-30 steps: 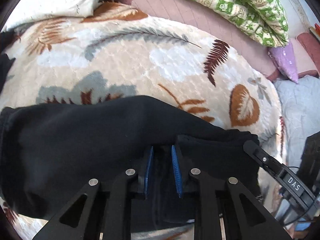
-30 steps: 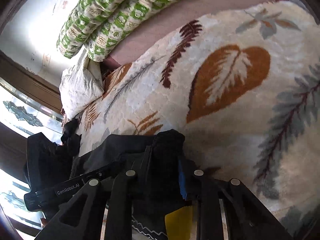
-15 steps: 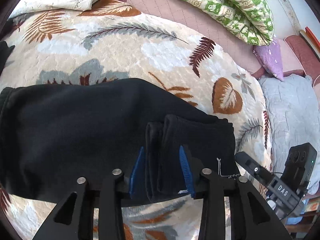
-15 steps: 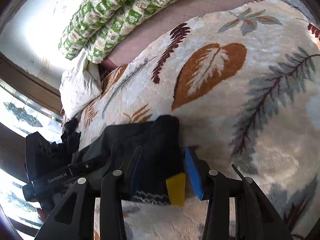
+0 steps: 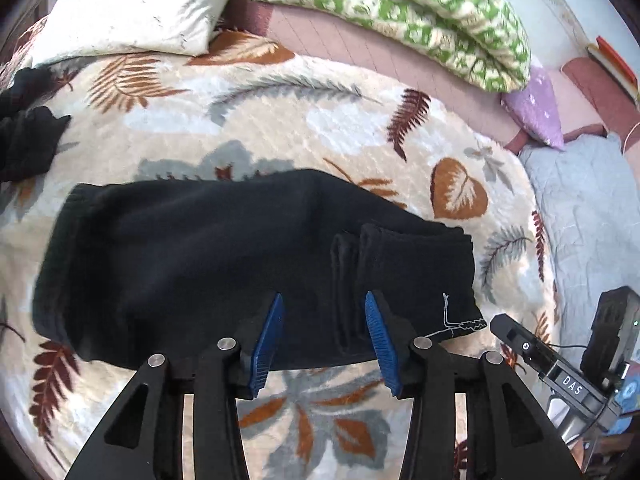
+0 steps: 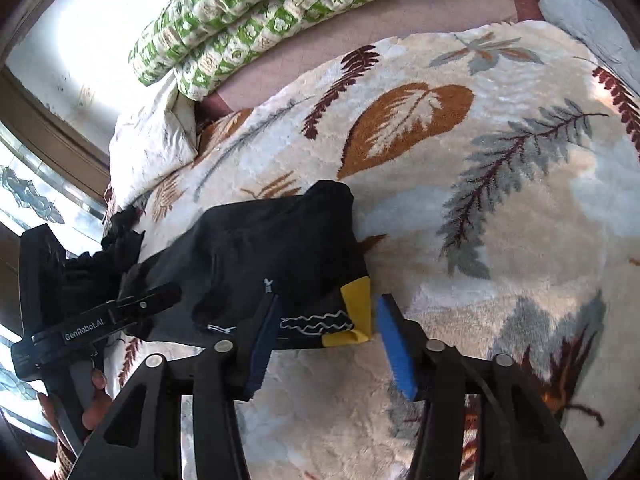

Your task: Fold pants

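Both my left tool and right tool gape open, empty; I should smooth the black fleece pants flat on the leaf-patterned bed blanket.

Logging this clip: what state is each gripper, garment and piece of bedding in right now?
Left gripper: open, holding nothing.
Right gripper: open, holding nothing.
Black pants: folded over, lying flat on the blanket.
Leaf blanket: spread out.
Green quilt: rolled up.
Dark clothes: crumpled.

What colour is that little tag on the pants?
Yellow tag on black pants, clearest in the right wrist view.
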